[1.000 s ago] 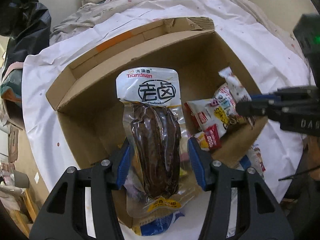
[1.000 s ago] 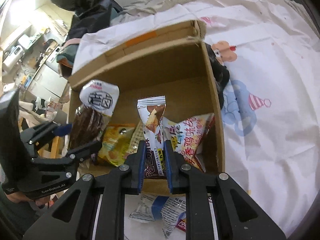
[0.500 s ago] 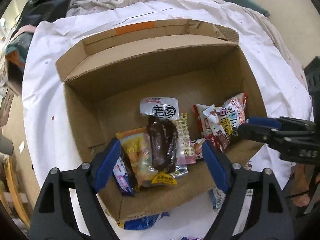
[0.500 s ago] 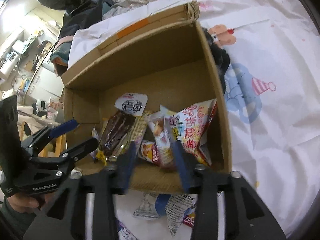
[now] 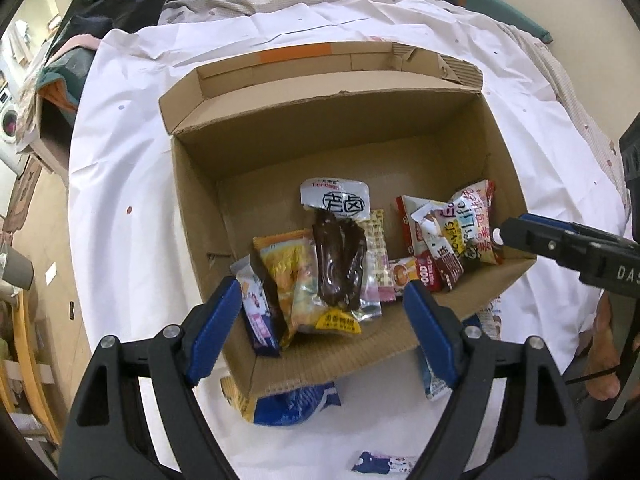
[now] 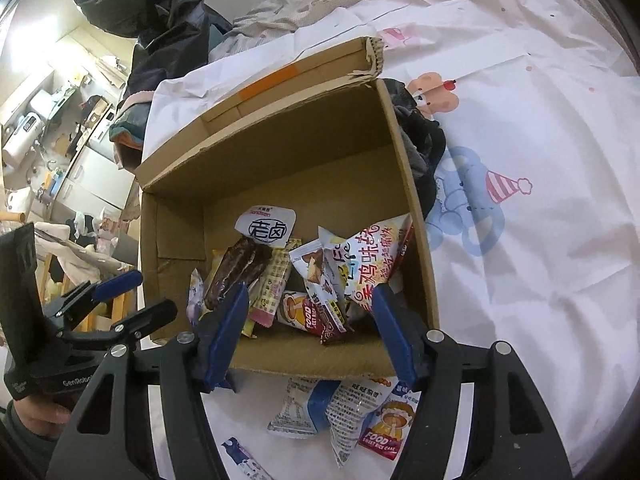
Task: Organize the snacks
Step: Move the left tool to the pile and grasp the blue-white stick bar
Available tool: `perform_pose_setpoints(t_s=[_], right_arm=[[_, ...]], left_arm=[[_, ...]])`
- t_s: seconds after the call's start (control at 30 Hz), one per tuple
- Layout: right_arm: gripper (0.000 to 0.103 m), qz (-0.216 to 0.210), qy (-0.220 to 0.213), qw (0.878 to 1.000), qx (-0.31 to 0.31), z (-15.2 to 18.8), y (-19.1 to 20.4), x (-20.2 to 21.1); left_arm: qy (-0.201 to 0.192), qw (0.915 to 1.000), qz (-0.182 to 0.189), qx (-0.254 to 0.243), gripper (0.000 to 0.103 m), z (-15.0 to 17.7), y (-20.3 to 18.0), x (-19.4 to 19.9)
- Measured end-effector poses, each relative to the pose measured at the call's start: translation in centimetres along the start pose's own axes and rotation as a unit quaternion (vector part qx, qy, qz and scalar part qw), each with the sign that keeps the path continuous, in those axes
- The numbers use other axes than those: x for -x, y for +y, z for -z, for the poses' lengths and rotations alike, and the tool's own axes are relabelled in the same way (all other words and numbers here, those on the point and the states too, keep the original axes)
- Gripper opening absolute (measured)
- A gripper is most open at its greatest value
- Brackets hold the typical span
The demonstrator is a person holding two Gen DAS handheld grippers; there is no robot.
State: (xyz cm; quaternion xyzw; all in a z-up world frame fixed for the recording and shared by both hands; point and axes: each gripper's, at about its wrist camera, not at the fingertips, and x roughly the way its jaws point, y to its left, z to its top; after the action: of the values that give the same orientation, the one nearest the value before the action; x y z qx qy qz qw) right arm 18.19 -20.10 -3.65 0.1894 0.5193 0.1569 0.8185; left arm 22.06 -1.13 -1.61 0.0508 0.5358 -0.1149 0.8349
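Left wrist view: left gripper [image 5: 323, 318] above near wall of cardboard box [image 5: 328, 136], jaws spread wide, nothing pinched. Dark sausage pack [image 5: 339, 258] lying flat on box floor beyond and between the jaws, clear of both pads, on top of yellow snack bag [image 5: 290, 270]. Purple-white bar [image 5: 256, 312] just beside left pad, no contact visible. Blue packet [image 5: 298, 402] outside box on white sheet [image 5: 120, 200]. Right gripper [image 5: 516, 236] at right rim. Right wrist view: right gripper [image 6: 310, 326] over near wall, jaws just been opening, now spread, nothing gripped. Chocolate wafer pack [image 6: 324, 292] down in box between the jaws, leaning on red-white chicken snack bag [image 6: 372, 264]. Rice cake packets [image 6: 360, 412] on sheet below box. Left gripper [image 6: 132, 294] at left, jaws apart.
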Motion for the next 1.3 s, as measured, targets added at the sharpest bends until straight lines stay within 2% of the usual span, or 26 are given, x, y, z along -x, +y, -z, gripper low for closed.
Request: perform_pose_setpoints(t_s=[0.3,0.43,0.53,0.6,0.77,0.8,0.9,1.0,1.1,1.3], right_arm=[[0.067,-0.002,-0.006,1.0,-0.016,1.2,-0.7,1.8],[0.067,0.001,-0.009,1.0,-0.016,2.1,-0.8,2.9],[0.068,0.008,-0.008,1.0,-0.016,3.3,-0.9,3.8],[0.069,0.014,0.0,1.0,-0.021,4.2,-1.1,4.1],[0.07,0.011,-0.015,0.999,-0.036,6.0,-1.8,6.2],[0.07,0.013,-0.013,0.999,-0.041,6.4,-2.0,6.3],[0.07,0.005,-0.004,0.998,-0.057,7.1,-2.5,6.1],[0.07,0.012,-0.004,0.999,-0.049,6.9,-2.3,5.9],[0.07,0.016,0.0,0.999,-0.048,6.8,-2.4,5.5],[0.07,0.01,0.002,0.999,-0.047,6.6,-2.3,5.3]], left_arm=[[0.003,0.9988,0.011,0.048,0.081,2.9,0.1,1.9],[-0.003,0.9985,0.009,0.053,0.081,5.0,-0.1,3.1],[-0.004,0.9949,0.008,0.1,0.081,7.6,0.7,3.9],[0.017,0.9924,0.022,0.12,0.081,9.4,0.8,3.4],[0.067,0.9836,0.032,0.164,0.079,13.5,-0.1,1.2],[0.075,0.9816,0.034,0.172,0.074,14.2,-0.4,0.8],[0.091,0.9766,0.033,0.192,0.05,15.7,-1.4,-0.1],[0.115,0.9662,0.039,0.228,0.049,17.4,-2.6,-1.3],[0.125,0.9608,0.032,0.245,0.049,18.5,-3.9,-2.2],[0.148,0.9616,-0.001,0.231,0.047,19.4,-6.2,-5.0]])
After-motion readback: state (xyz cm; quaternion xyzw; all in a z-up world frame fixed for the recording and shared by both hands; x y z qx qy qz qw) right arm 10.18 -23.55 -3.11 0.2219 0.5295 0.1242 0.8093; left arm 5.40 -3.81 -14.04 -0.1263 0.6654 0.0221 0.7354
